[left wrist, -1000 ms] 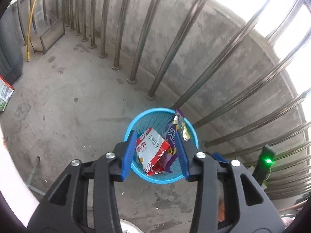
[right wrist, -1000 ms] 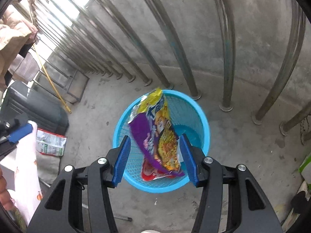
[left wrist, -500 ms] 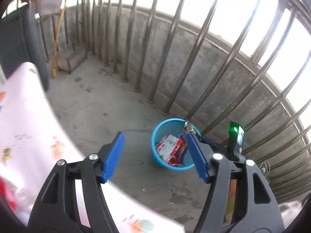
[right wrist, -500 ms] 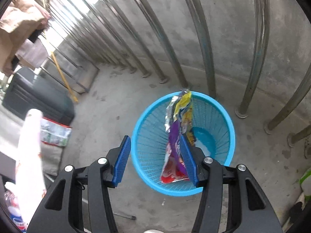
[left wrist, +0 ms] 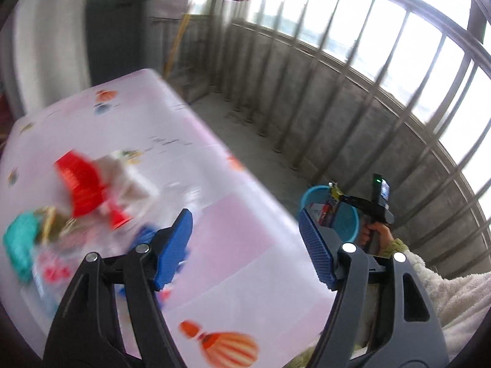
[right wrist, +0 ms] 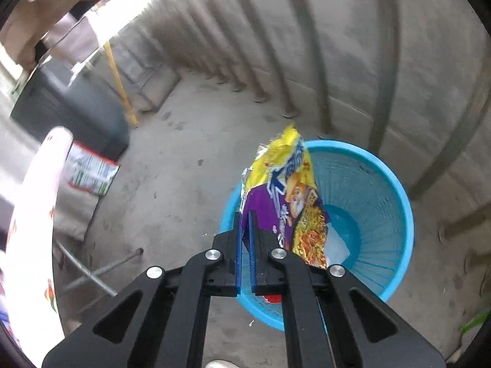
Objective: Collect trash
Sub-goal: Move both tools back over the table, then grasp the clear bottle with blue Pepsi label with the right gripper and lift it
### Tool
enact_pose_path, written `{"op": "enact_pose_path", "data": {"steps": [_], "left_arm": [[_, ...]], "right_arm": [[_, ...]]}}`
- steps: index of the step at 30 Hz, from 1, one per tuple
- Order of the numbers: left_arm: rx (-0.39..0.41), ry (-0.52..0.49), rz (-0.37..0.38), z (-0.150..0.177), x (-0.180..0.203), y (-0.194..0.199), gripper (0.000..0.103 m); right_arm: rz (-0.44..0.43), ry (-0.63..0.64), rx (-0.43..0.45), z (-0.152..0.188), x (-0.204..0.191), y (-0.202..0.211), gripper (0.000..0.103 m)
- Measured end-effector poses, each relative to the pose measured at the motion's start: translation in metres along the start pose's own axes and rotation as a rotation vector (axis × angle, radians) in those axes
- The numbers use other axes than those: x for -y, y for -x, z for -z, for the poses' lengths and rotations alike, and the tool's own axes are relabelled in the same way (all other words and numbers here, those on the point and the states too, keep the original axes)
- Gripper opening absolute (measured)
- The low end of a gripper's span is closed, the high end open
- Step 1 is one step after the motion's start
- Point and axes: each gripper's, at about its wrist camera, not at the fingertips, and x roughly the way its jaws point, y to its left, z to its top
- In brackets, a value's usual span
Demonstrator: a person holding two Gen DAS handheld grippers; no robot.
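Note:
My right gripper (right wrist: pixel 244 224) is shut on the lower edge of a purple and yellow snack wrapper (right wrist: pixel 285 193). The wrapper stands upright over the left rim of the blue mesh trash basket (right wrist: pixel 383 190), which holds a red wrapper at the bottom. My left gripper (left wrist: pixel 245 239) is open and empty above the pink table (left wrist: pixel 233 276). Blurred trash lies on the table at the left: a red wrapper (left wrist: pixel 81 187) and a teal packet (left wrist: pixel 18 245). The basket (left wrist: pixel 348 224) and my right gripper's body show small in the left wrist view.
A steel railing on a low concrete wall (right wrist: pixel 368 61) runs behind the basket. A dark bin (right wrist: pixel 76 113) and a yellow pole (right wrist: pixel 118 82) stand at the left. A white and green packet (right wrist: pixel 89 173) lies on the floor. The table's edge (right wrist: pixel 33 214) shows at the left.
My left gripper has swung away from the basket and up over the table. My right gripper has shut on the purple and yellow wrapper over the basket.

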Motion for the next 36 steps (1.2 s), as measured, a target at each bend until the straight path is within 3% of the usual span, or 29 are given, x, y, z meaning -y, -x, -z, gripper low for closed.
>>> {"op": "enact_pose_path", "data": {"steps": [3, 7, 10, 11, 12, 13, 15, 24, 28, 31, 33, 36], "left_arm": [[0.013, 0.046, -0.051, 0.009, -0.023, 0.01, 0.067], [0.042, 0.104, -0.048, 0.015, -0.048, 0.027, 0.067], [0.067, 0.12, -0.049, 0.018, -0.058, 0.036, 0.068], [0.076, 0.127, -0.049, 0.018, -0.058, 0.036, 0.07], [0.084, 0.134, -0.048, 0.018, -0.057, 0.036, 0.072], [0.095, 0.146, -0.046, 0.02, -0.061, 0.038, 0.072], [0.108, 0.169, -0.043, 0.023, -0.069, 0.042, 0.073], [0.15, 0.267, -0.025, 0.044, -0.105, 0.059, 0.073], [0.151, 0.305, -0.02, 0.057, -0.12, 0.066, 0.073], [0.16, 0.316, -0.03, 0.067, -0.126, 0.071, 0.073], [0.173, 0.32, -0.038, 0.073, -0.131, 0.077, 0.073], [0.202, 0.329, -0.039, 0.083, -0.137, 0.087, 0.073]], "right_arm": [[0.091, -0.035, -0.075, 0.006, 0.014, -0.024, 0.004], [0.191, -0.152, -0.212, 0.016, 0.047, -0.06, 0.004], [0.205, -0.211, -0.243, 0.022, 0.053, -0.06, 0.006], [0.192, -0.23, -0.237, 0.023, 0.053, -0.054, 0.006], [0.171, -0.249, -0.227, 0.024, 0.053, -0.046, 0.013], [0.161, -0.261, -0.209, 0.023, 0.052, -0.035, 0.032], [0.17, -0.265, -0.149, 0.022, 0.049, -0.008, 0.054], [0.217, -0.021, 0.119, 0.023, -0.034, 0.134, 0.069], [0.133, 0.091, 0.207, 0.022, -0.102, 0.193, 0.074], [0.035, 0.169, 0.21, 0.029, -0.161, 0.219, 0.075], [-0.064, 0.193, 0.184, 0.035, -0.192, 0.228, 0.075], [-0.263, 0.224, 0.064, 0.051, -0.248, 0.225, 0.075]]}}
